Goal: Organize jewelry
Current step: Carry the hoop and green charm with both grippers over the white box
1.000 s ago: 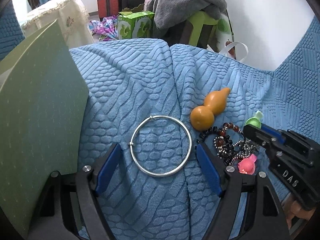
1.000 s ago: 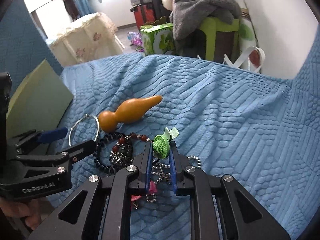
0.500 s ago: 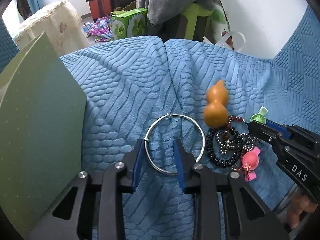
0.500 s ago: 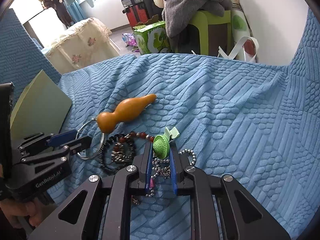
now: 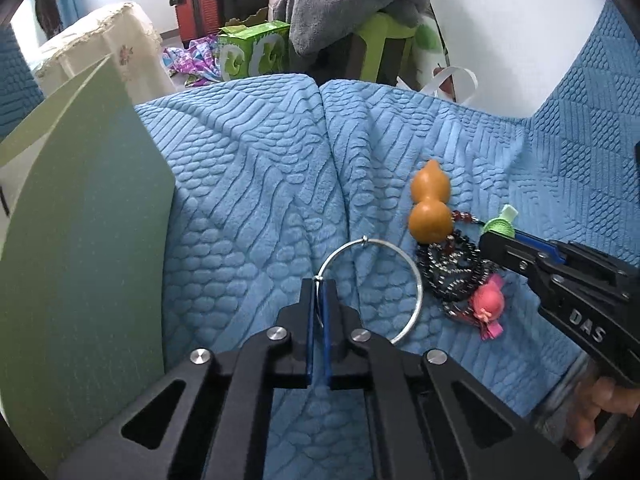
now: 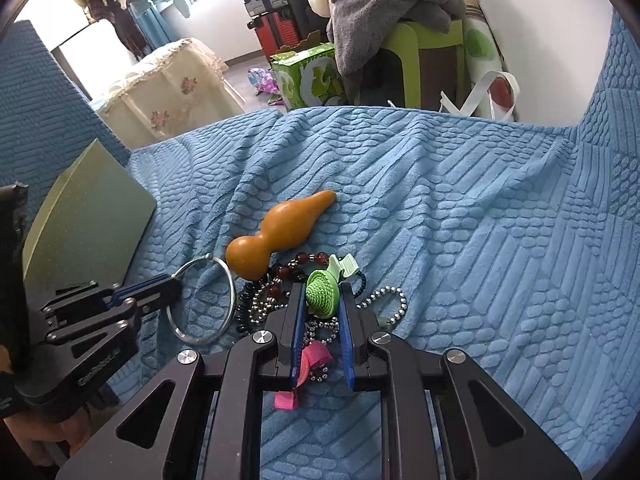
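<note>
A silver bangle lies on the blue textured cover. My left gripper is shut on the bangle's near-left rim; this grip shows in the right wrist view too. My right gripper is shut on a green hair clip, just above a tangle of bead bracelets. An orange gourd lies beyond the beads. A pink hair clip lies at the near side of the pile.
A pale green box lid stands at the left of the cover. Beyond the cover's far edge are a green carton, a green stool with grey clothes and a white wall.
My left gripper went from wide open around the bangle to shut on its rim. The right gripper stays shut on the green clip and has shifted only slightly.
</note>
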`<state>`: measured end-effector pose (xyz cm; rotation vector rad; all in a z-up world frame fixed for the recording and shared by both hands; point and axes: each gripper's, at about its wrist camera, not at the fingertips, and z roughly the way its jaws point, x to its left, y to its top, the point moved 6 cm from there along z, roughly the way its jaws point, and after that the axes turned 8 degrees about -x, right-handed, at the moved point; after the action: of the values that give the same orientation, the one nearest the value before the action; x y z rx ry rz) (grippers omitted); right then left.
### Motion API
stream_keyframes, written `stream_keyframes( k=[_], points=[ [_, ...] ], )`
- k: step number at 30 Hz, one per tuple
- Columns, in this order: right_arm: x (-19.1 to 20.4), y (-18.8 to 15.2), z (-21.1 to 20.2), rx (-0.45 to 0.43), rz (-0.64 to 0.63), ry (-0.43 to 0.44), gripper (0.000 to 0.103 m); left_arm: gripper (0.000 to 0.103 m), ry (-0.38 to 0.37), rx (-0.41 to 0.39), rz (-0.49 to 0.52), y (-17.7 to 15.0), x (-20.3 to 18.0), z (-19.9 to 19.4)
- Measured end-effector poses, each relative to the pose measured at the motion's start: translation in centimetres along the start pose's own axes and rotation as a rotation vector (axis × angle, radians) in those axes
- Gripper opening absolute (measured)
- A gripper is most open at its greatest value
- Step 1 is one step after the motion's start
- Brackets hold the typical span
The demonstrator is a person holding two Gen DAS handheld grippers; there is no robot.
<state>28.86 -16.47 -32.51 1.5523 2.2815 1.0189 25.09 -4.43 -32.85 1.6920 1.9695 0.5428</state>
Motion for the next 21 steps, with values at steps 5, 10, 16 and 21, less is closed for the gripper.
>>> stream_keyframes(
  k=[5, 10, 16, 21],
  points=[
    [-0.4, 0.4, -0.8, -0.017, 0.011, -0.002, 0.014, 0.002, -0.005, -0.009, -0.015, -0.5, 0.2, -1.8],
    [-0.1, -0.5, -1.8, 0.002, -0.002, -0.028, 0.014, 0.001, -0.02, -0.004, -0.007, -0.6, 0.2, -3.1],
    [0.5, -1.1, -3.5, -0.007, 0.015, -0.042, 0.014, 0.001, -0.046, -0.027, -0.014, 0.1, 0.1, -5.1],
    [1.1, -0.6, -4.8, -0.031, 0.032, -0.045, 0.014, 0.001, -0.067, -0.05, -0.012, 0.9, 0.0, -6.6]
  ],
)
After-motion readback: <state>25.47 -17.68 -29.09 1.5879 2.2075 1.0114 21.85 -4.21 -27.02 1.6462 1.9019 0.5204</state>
